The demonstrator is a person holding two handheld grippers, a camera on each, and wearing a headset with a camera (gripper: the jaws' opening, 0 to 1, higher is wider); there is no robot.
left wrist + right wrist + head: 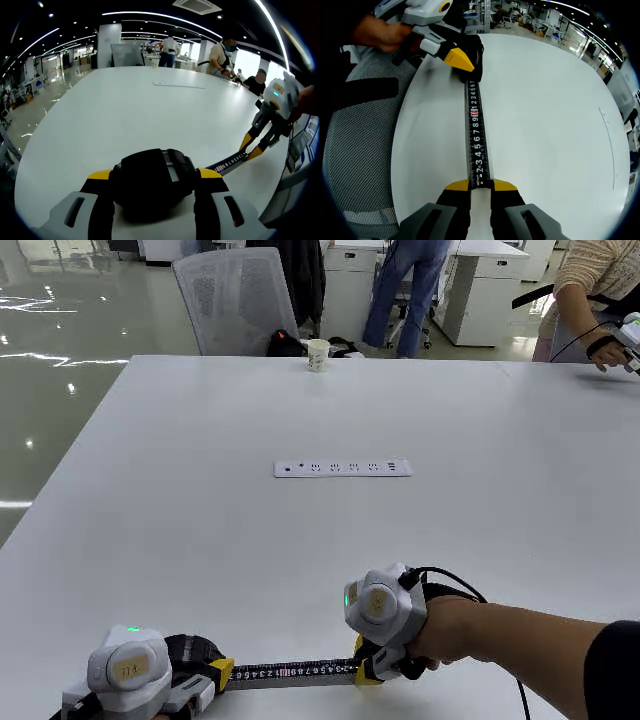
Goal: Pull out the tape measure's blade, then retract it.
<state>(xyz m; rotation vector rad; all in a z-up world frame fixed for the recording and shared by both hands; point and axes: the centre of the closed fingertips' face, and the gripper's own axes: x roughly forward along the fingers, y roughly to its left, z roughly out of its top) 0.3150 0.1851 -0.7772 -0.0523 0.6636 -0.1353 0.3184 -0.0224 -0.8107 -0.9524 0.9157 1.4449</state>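
The black tape measure case (152, 177) sits between the yellow-tipped jaws of my left gripper (152, 175), which is shut on it at the near left edge of the white table (300, 410). In the head view the case (195, 655) is at bottom left beside the left gripper (215, 672). The dark numbered blade (476, 135) runs out of the case (470, 55) to my right gripper (480, 184), which is shut on the blade's end. The blade (295, 672) spans a short way across the table front to the right gripper (362, 665).
A white power strip (342, 468) lies mid-table. A paper cup (318, 354) stands at the far edge, with a grey mesh chair (235, 300) behind it. Another person's arm (590, 320) rests at the far right corner. People stand in the background.
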